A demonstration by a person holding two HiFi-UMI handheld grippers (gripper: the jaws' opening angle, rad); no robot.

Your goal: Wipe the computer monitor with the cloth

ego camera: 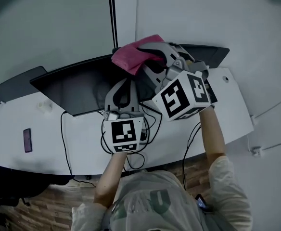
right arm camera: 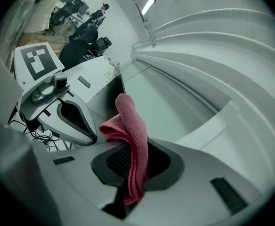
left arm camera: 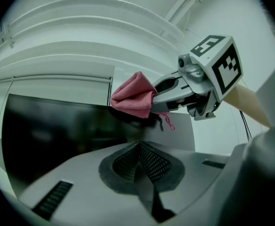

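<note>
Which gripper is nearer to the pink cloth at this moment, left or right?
Right. The right gripper is shut on the pink cloth at the monitor's top edge. The left gripper, shut and empty, is lower, in front of the monitor, apart from the cloth.

One cloth [ego camera: 131, 56], two claws [ego camera: 125, 84] [ego camera: 149, 57], two monitors [ego camera: 78, 88] [ego camera: 15, 85] (both dark), one phone [ego camera: 27, 140]

obstacles: monitor [ego camera: 78, 88], cables [ego camera: 150, 124] mid-desk | free: desk [ego camera: 49, 148] left side

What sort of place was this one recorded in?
Most likely an office: a long white desk against the wall carries a dark monitor and loose cables, and office chairs stand farther off.
</note>
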